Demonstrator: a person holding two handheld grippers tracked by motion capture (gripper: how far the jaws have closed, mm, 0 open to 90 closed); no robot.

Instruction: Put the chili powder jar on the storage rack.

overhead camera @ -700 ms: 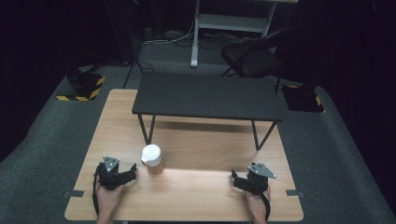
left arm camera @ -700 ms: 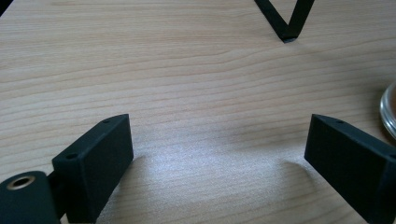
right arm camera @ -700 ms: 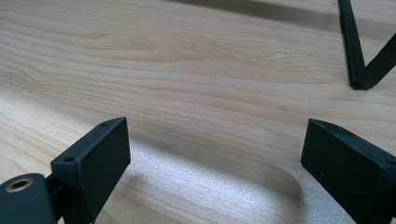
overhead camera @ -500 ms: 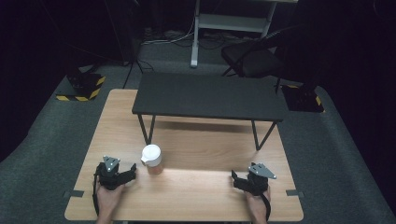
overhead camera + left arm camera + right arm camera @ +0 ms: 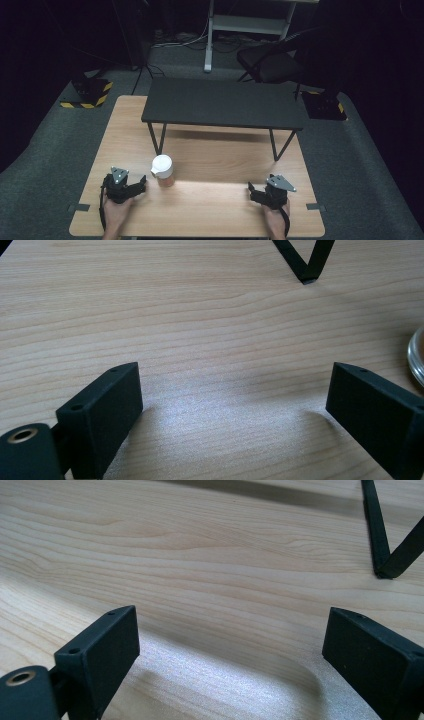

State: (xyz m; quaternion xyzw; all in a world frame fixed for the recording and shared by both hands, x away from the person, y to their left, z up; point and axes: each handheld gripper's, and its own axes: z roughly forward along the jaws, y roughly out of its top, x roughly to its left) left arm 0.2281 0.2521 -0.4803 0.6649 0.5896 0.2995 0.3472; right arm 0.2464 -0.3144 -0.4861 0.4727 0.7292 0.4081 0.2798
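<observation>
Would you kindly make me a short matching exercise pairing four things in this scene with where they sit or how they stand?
Things:
1. cup
2. black shelf
3. left gripper
4. right gripper

Places or states:
A. open, at the table's near right
B. stands on thin legs over the table's far half
C. open, just left of the cup
D. upright on the wood, white lid on

Pairs: 1-D, 2-B, 3-C, 4-A

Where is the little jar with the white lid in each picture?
High view: the jar stands on the wooden table, just right of the left claw.
Left gripper view: a sliver of its clear rim at the right edge.
Right gripper view: I can't find it.
Shared landmark: the black shelf's V-shaped leg.
</observation>
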